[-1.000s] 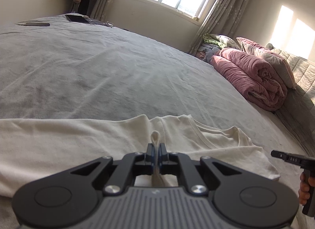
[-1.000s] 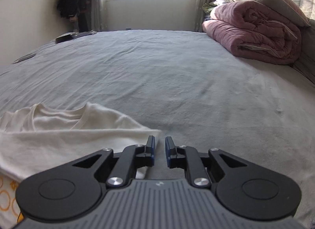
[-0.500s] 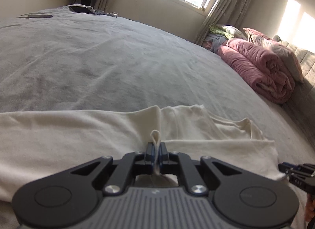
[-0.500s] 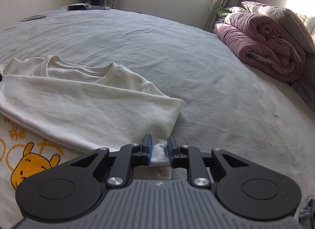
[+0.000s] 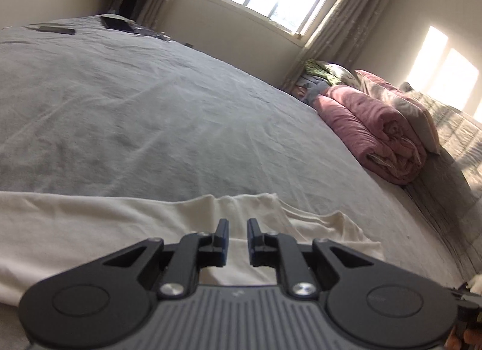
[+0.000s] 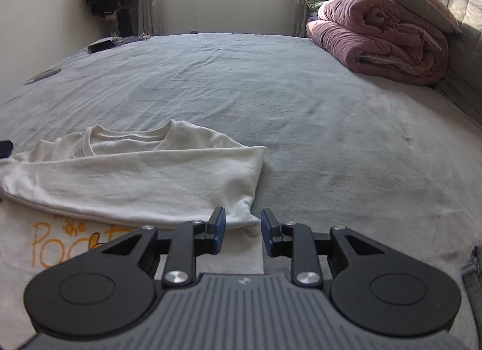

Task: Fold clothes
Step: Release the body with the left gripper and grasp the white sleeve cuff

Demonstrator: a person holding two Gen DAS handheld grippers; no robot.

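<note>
Grey bed (image 6: 301, 109) holds a cream shirt (image 6: 135, 181), sleeve folded across below its collar; left gripper (image 5: 236, 237) and right gripper (image 6: 241, 226) gape empty above it, probably so the fold lies flat.

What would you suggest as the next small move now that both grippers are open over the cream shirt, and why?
Probably lift both clear and reach for the bottom hem. The left gripper and right gripper stand open, holding nothing. The cream shirt lies on the grey bed with a sleeve folded across its chest, above the orange print, so that fold looks finished.
</note>
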